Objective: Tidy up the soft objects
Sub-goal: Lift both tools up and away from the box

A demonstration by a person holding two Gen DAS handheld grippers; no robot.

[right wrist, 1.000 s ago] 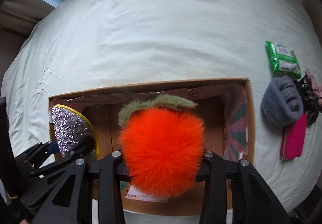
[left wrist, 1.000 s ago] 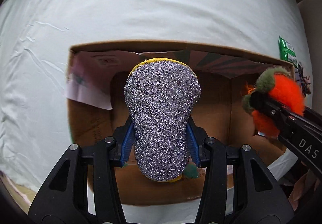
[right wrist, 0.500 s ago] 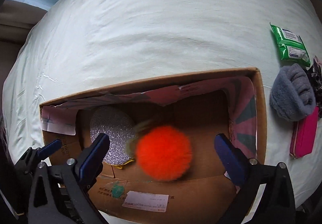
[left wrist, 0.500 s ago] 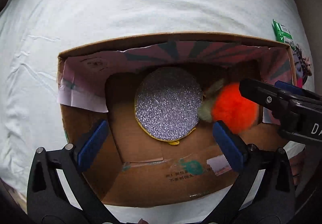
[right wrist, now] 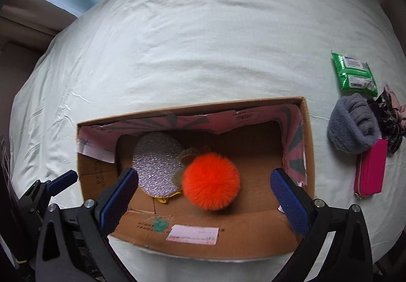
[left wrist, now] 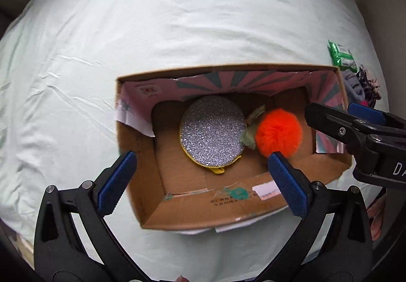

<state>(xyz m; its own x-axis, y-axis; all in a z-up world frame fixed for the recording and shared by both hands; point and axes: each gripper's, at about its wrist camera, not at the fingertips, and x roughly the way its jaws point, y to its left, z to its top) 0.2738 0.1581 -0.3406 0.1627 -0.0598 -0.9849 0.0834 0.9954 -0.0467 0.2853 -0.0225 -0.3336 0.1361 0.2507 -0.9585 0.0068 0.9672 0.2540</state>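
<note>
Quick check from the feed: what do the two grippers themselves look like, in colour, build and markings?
Both match. The left gripper and right gripper have glossy black plastic frames with triangular cut-outs and silver screw heads. Each finger carries a flat, textured blue pad. The right gripper's side shows white letters, only partly in view. No cables or sleeves are visible.

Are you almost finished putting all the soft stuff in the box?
Partly. The silver glittery pad and the fluffy orange pom-pom already lie inside the cardboard box. Nothing is in hand: the left gripper and right gripper are both open above the box. Left on the bed beside the box: the grey fleece hat, pink pouch, dark scrunchie and green wipes pack.
</note>
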